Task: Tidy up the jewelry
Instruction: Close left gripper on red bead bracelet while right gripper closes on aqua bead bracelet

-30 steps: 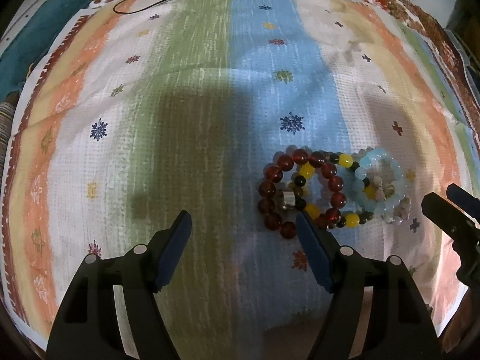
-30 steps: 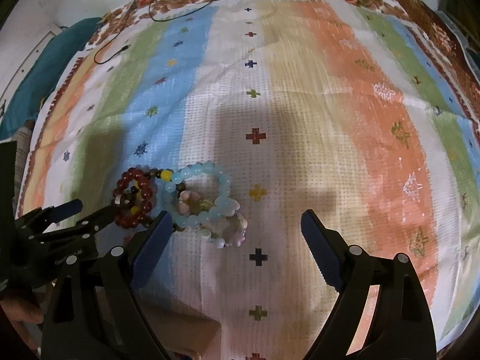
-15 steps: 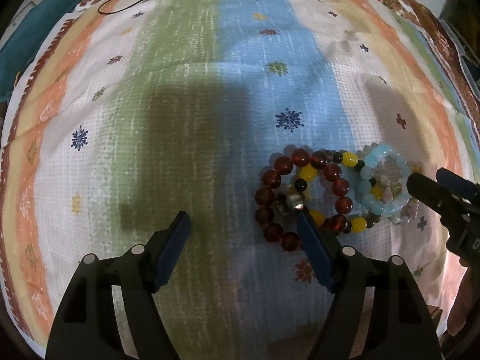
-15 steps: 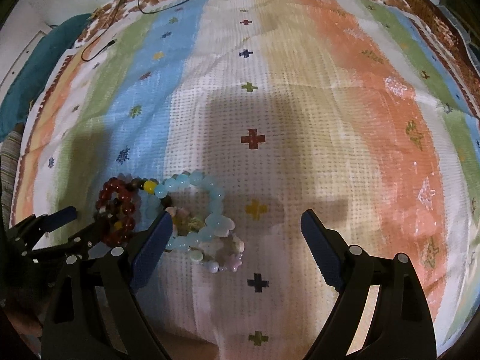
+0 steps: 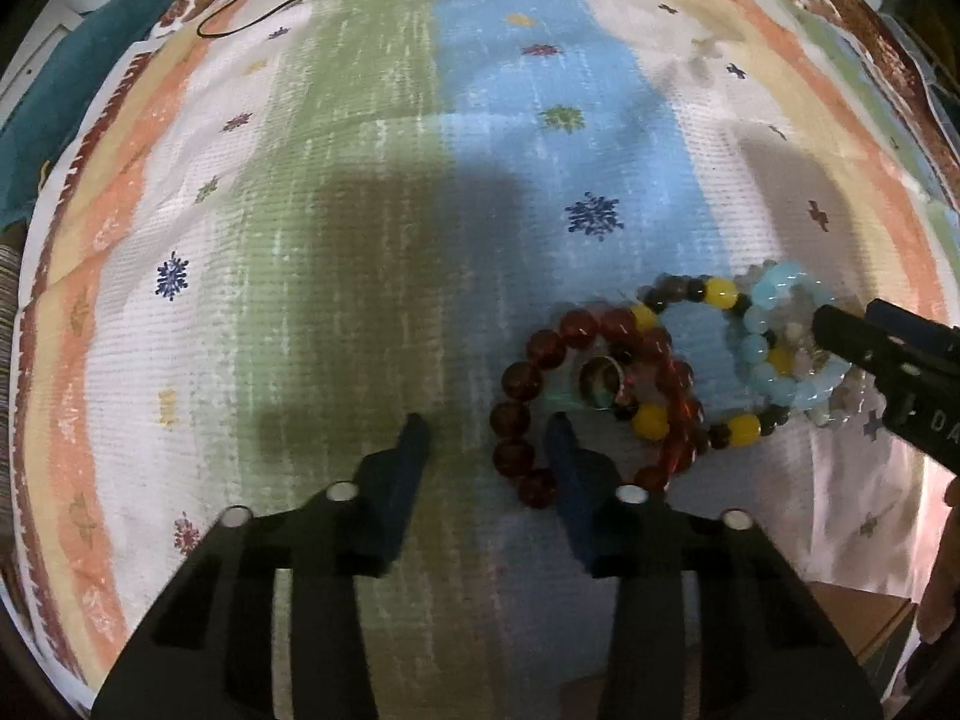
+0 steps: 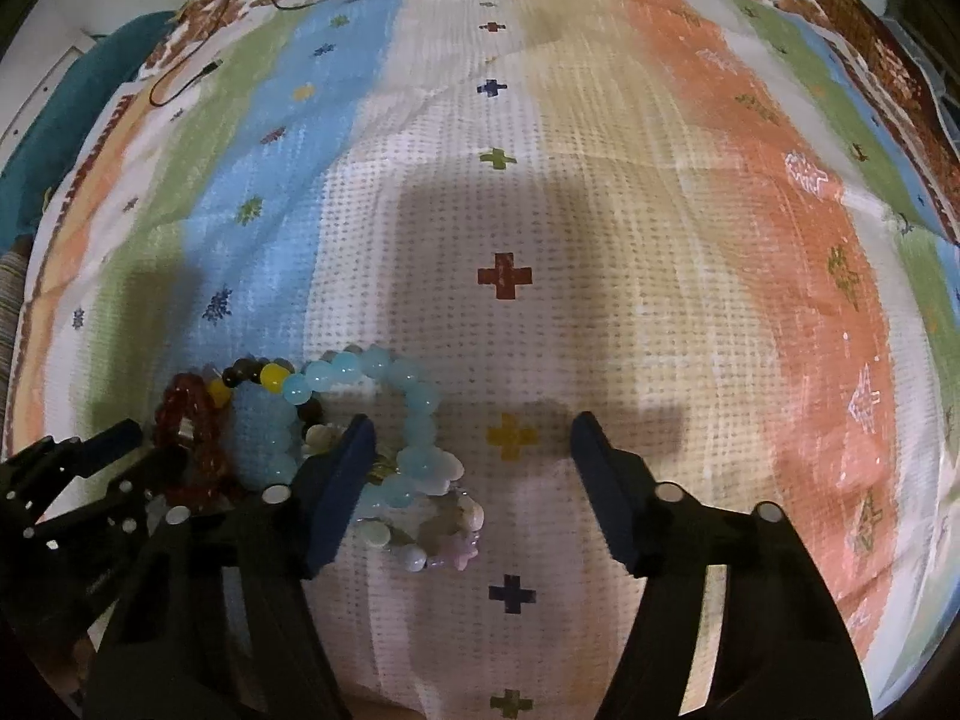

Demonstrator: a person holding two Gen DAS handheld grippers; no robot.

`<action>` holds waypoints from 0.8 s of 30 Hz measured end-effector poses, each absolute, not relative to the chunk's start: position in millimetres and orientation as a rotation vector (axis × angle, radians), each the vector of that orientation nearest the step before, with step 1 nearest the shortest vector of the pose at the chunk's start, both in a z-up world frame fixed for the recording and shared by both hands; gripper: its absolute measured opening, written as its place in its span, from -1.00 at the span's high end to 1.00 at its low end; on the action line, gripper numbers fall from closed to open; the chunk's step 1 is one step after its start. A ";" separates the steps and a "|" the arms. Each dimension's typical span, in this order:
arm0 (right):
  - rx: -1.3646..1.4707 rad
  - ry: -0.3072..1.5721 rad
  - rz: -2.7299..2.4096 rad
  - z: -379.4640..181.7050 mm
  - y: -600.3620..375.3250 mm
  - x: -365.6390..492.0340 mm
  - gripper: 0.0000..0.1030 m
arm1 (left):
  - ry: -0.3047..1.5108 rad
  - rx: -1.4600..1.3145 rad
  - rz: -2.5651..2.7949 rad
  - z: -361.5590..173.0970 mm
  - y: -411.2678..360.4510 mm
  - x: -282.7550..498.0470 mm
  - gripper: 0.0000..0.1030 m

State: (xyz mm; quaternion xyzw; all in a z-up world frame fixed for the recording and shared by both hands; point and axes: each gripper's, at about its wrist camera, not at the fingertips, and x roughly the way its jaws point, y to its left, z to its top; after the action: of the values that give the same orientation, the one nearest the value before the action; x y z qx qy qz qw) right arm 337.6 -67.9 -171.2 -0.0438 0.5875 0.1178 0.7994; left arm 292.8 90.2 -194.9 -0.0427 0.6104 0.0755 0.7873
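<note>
A heap of bead bracelets lies on the striped cloth (image 5: pixel 372 192): a dark red one (image 5: pixel 517 379), a yellow-and-dark one (image 5: pixel 720 294), a light blue one (image 6: pixel 414 390) and a pale pink-white one (image 6: pixel 447 537). A metal ring (image 5: pixel 600 381) rests inside the red loop. My left gripper (image 5: pixel 487 438) is closing. Its right finger stands inside the red loop, and the loop's left beads sit between the jaws, apart from the left finger. My right gripper (image 6: pixel 473 438) is closing too. Its left finger is inside the light blue loop, whose right side lies between the jaws untouched by the right finger.
A black cable (image 5: pixel 252 18) lies at the cloth's far left corner. A teal cushion (image 5: pixel 54 90) borders the left edge. A person's hand (image 5: pixel 942 600) shows at the right, above bare cardboard (image 5: pixel 864 618) past the cloth's near edge.
Both grippers' jaws have narrowed a lot. The left gripper's right finger now stands inside the red loop, the right gripper's left finger inside the blue loop. The heap has spread apart.
</note>
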 end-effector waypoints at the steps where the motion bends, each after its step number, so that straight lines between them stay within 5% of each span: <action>1: -0.098 1.261 0.249 -170.9 -68.3 337.9 0.11 | 1.315 -0.099 0.172 -194.3 93.0 292.0 0.48; 3: -0.094 1.260 0.257 -170.2 -69.4 337.7 0.29 | 1.314 -0.126 0.188 -193.7 98.6 291.2 0.75; 7: -0.126 1.248 0.235 -169.0 -70.3 336.7 0.77 | 1.308 -0.157 0.190 -192.7 103.5 289.5 0.75; 24: -0.124 1.207 0.277 -135.3 -76.7 314.9 0.77 | 1.242 -0.145 0.199 -153.2 105.0 266.5 0.75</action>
State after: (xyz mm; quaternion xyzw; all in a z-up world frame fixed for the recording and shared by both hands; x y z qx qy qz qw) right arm 314.9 -76.7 -135.3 -0.0582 0.5651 0.1298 0.8126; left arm 266.5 105.0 -153.2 -0.0678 0.5802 0.0929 0.8063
